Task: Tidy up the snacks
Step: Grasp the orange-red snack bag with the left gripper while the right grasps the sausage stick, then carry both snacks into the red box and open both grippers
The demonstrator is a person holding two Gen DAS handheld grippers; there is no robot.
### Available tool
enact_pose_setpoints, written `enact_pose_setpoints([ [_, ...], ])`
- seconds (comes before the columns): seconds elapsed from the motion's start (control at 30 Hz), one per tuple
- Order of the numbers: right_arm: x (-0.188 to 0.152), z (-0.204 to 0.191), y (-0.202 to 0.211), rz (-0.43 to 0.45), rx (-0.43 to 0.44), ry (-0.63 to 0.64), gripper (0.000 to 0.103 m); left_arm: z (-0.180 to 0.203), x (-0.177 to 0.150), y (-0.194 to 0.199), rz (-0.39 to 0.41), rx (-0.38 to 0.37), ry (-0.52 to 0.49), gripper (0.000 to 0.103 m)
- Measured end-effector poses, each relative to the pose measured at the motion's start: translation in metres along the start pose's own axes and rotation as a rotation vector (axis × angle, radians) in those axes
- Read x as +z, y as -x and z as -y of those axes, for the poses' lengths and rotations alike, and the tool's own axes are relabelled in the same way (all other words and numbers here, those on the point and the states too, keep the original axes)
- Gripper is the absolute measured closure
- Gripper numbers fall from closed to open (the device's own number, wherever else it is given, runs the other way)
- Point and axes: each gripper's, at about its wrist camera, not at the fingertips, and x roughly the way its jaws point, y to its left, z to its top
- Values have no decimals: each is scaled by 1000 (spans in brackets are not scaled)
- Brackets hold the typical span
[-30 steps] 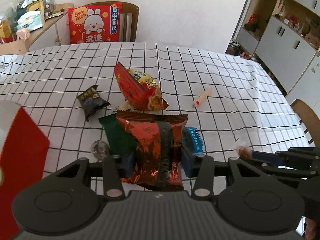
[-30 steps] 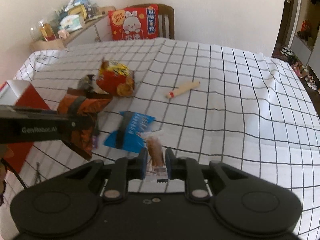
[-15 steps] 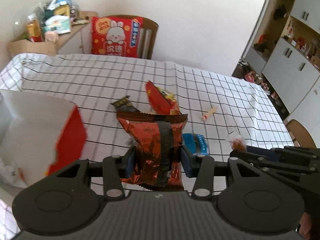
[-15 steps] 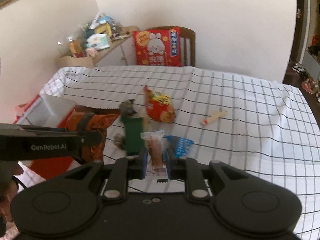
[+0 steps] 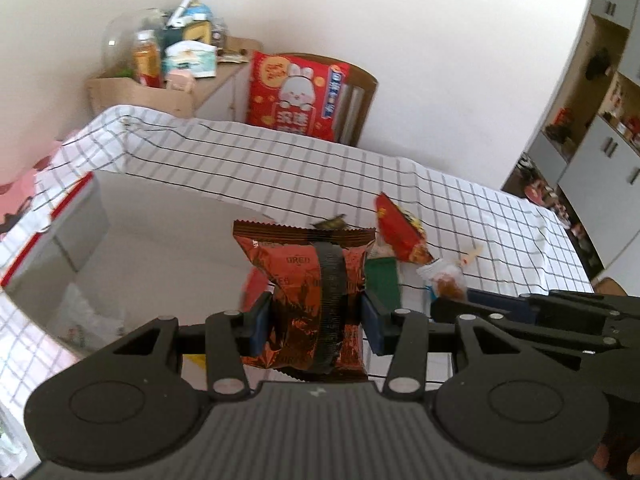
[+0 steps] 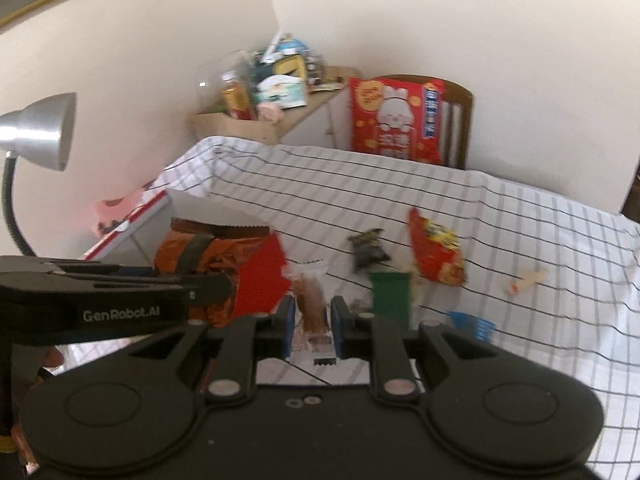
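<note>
Since the earlier frames both hands have risen and swung toward the left end of the table (image 5: 280,168), so the white box with red trim (image 5: 80,220), which showed only as a corner at the left edge of the left wrist view, now fills that view's left half with its open mouth in sight. The left gripper (image 5: 316,320) is clamped on the copper-brown Oreo packet (image 5: 308,280), its pads pressing the packet's two sides; the packet stands upright, long axis along the fingers, serrated top edge away from the camera. The right gripper (image 6: 311,324) is closed narrowly on a slim clear-wrapped snack bar (image 6: 312,300), also held lengthwise along its fingers. The move likely turns on the box: it lies ahead and to the left of the Oreo packet, below it, with the red near wall just beside the packet's left edge. The left hand looks the nearer; in the right wrist view it sits between the right gripper and the box. Left on the cloth toward the table's middle are a red chip bag (image 6: 436,252), a small dark packet (image 6: 366,250), a green packet (image 6: 390,296), a blue packet (image 6: 470,324) and a pale stick snack (image 6: 526,280).
</note>
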Motion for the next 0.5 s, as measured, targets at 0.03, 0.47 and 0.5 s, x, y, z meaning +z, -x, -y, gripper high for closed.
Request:
enact_pose_setpoints([
  [0.03,2,-7,-2,0,10,10,86,-6,1,3,5,7,4,58],
  [0.47,23,-76,-41,-18,89,97,86,-76,6,19,29,93,75,58],
  [0.5,24,-80,-44,-23,92,100,86,-82,6,19,27,100,83,58],
])
